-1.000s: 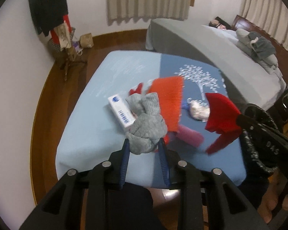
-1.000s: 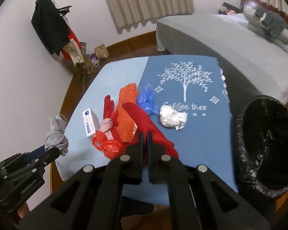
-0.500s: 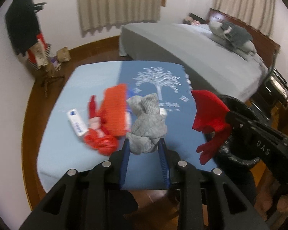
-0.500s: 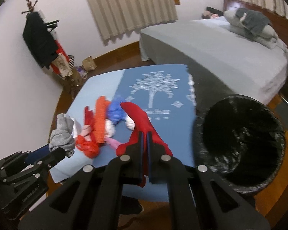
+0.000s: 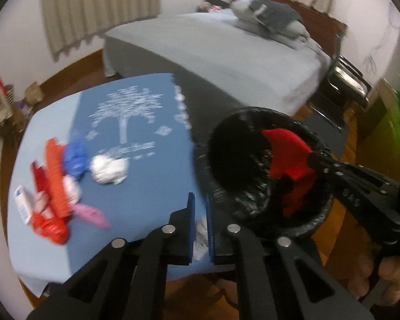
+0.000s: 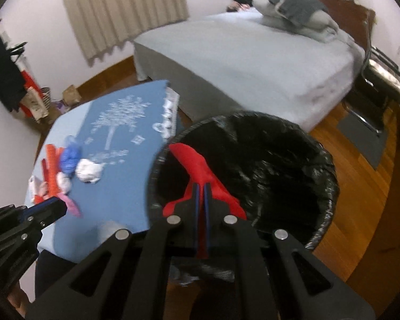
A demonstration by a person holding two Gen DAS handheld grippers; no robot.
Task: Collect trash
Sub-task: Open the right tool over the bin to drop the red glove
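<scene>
Left tool (image 5: 199, 210): jaws now pressed together, grey sock gone from them, pale scrap below. Right tool (image 6: 201, 194) pinching red cloth (image 6: 197, 168) over black bin (image 6: 320, 160), moved off surface (image 5: 146, 194). Remaining trash at 9 o'clock.

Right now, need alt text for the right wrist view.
The right tool, shut on a red cloth, holds it over a black-lined trash bin. Left of the bin, a blue-covered table carries a white crumpled wad and more coloured litter; a grey bed is behind.
</scene>
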